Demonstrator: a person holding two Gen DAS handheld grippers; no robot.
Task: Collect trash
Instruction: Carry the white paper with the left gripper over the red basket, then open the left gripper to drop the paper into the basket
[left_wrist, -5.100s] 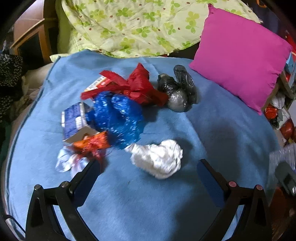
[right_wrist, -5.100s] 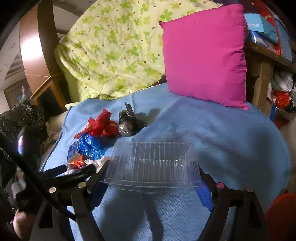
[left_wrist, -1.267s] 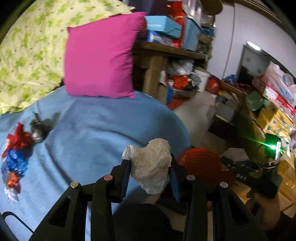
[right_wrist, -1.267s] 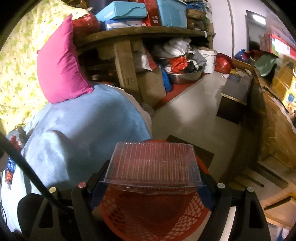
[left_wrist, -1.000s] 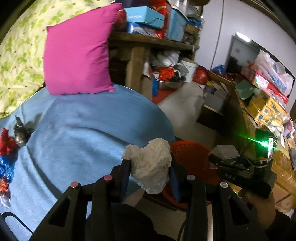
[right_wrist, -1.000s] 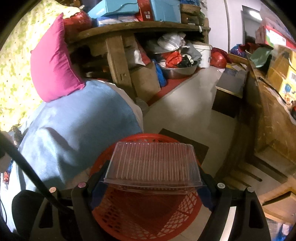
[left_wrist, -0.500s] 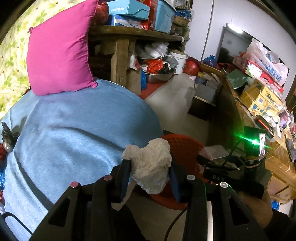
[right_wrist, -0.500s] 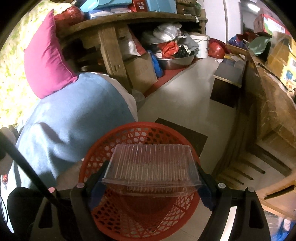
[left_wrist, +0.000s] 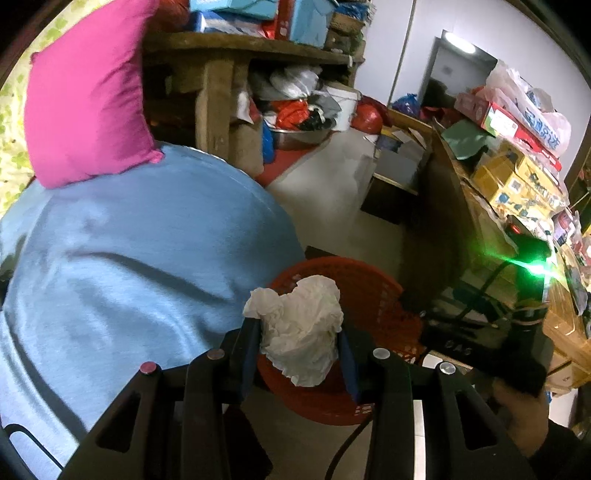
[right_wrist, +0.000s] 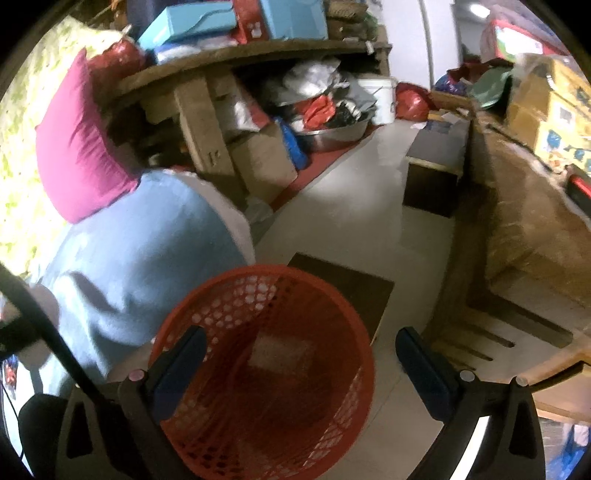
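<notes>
The right tool (right_wrist: 299, 354) is held over the red basket (right_wrist: 266, 369), its jaws just opened wide and empty; a pale shape, perhaps the clear box, is seen inside; the left tool (left_wrist: 300, 350) is clamped on the paper ball (left_wrist: 299, 332), which is probably to be released over the basket next.

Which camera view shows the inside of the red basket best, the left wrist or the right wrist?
The right wrist view: it looks down into the red basket, so the rim, mesh wall and bottom show. In the left wrist view, the crumpled white paper in the left hand-held gripper covers much of the basket; only part of its rim and side shows.
</notes>
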